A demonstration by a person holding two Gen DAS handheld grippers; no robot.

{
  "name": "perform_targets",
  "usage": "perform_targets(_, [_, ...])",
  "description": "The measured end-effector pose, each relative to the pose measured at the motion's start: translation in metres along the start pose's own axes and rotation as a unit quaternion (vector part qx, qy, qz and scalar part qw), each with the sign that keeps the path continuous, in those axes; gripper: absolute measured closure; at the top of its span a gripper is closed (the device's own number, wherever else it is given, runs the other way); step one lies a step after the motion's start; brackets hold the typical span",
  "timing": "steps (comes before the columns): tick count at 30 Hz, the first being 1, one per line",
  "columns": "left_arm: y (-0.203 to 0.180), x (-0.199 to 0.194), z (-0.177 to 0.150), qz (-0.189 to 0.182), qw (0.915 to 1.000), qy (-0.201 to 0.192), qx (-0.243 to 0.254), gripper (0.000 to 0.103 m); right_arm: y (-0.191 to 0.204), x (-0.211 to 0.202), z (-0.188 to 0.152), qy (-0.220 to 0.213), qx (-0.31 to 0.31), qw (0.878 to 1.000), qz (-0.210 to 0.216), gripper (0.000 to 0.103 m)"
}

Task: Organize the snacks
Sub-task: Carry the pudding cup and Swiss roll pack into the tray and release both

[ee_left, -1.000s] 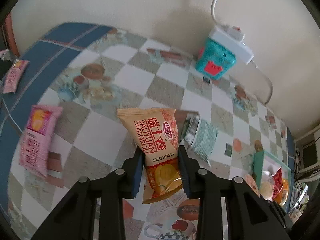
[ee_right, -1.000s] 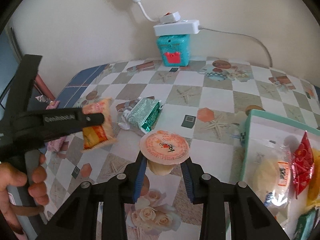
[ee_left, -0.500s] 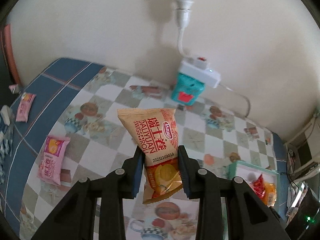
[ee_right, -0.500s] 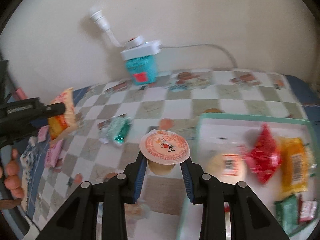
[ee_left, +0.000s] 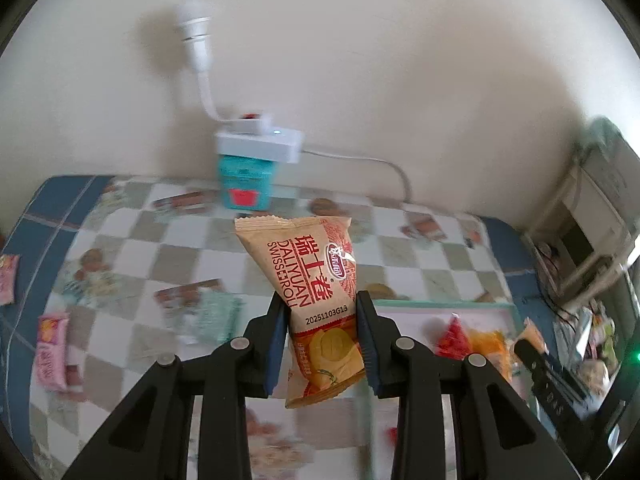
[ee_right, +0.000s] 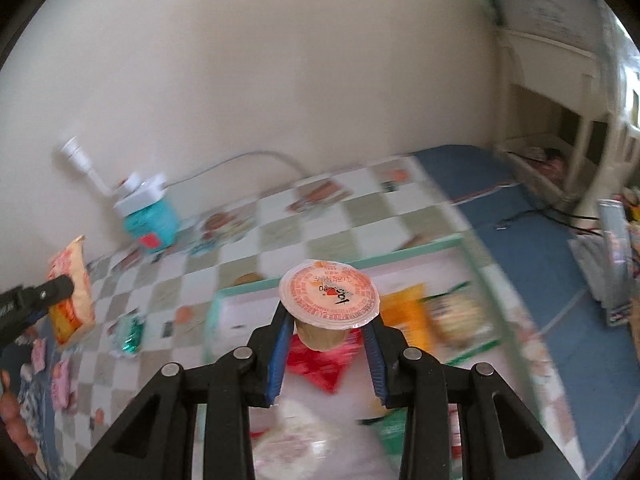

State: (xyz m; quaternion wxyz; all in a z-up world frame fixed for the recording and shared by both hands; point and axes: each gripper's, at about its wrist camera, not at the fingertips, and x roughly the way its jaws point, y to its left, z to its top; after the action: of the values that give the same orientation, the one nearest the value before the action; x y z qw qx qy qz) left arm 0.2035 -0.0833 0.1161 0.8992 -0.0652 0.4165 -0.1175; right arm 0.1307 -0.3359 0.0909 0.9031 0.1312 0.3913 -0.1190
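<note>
Left claw (ee_left: 322, 350) is clamped on a tan roll pack (ee_left: 316, 300), held upright off the worktop (ee_left: 132, 256); print reads "DALIYUAN SWISS ROLL" with date code "20251103G13", plus red Chinese characters. Right claw (ee_right: 328, 354) is closed around the tub of a jelly cup (ee_right: 329, 299), foil lid up, lid text too blurred to read, hanging over the teal-rimmed tray (ee_right: 404, 254). Only the left view shows pink packs (ee_left: 50, 354) sharply at the worktop's left edge and a green pack (ee_left: 210, 318) beside the claw. Only the right view shows tray contents under the cup: red pack (ee_right: 320, 366), orange pack (ee_right: 408, 318), all motion-blurred; it also catches the left claw with its pack from the side. Teal box (ee_left: 245, 186) with white power strip (ee_left: 260, 144) on top sits against the wall in both.
</note>
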Motion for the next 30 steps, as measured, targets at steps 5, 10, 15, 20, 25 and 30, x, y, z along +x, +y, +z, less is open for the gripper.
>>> perform_targets(5, [-0.042,0.009,-0.008,-0.029,0.9986,0.013,0.042,0.068,-0.038,-0.006,0.007,-0.005,0.035,0.999,-0.018,0.066])
perform_targets(10, [-0.083,0.015,-0.018,-0.044,0.9947,0.025,0.090,0.068,-0.068,-0.007,0.010,-0.003,0.058,0.998,-0.037,0.066])
perform_targets(15, [-0.109,0.027,-0.028,-0.049,0.9904,0.047,0.120,0.068,-0.089,-0.002,0.005,0.012,0.065,0.996,-0.054,0.066])
perform_targets(20, [-0.124,0.040,-0.038,-0.058,0.9867,0.071,0.134,0.068,-0.104,0.011,-0.006,0.039,0.080,0.994,-0.058,0.066])
perform_targets(25, [-0.136,0.058,-0.053,-0.054,0.9817,0.105,0.149,0.068,-0.111,0.023,-0.016,0.065,0.089,0.992,-0.058,0.066])
perform_targets(30, [-0.147,0.071,-0.066,-0.065,0.9755,0.135,0.161,0.068,-0.114,0.032,-0.024,0.088,0.094,0.990,-0.058,0.064])
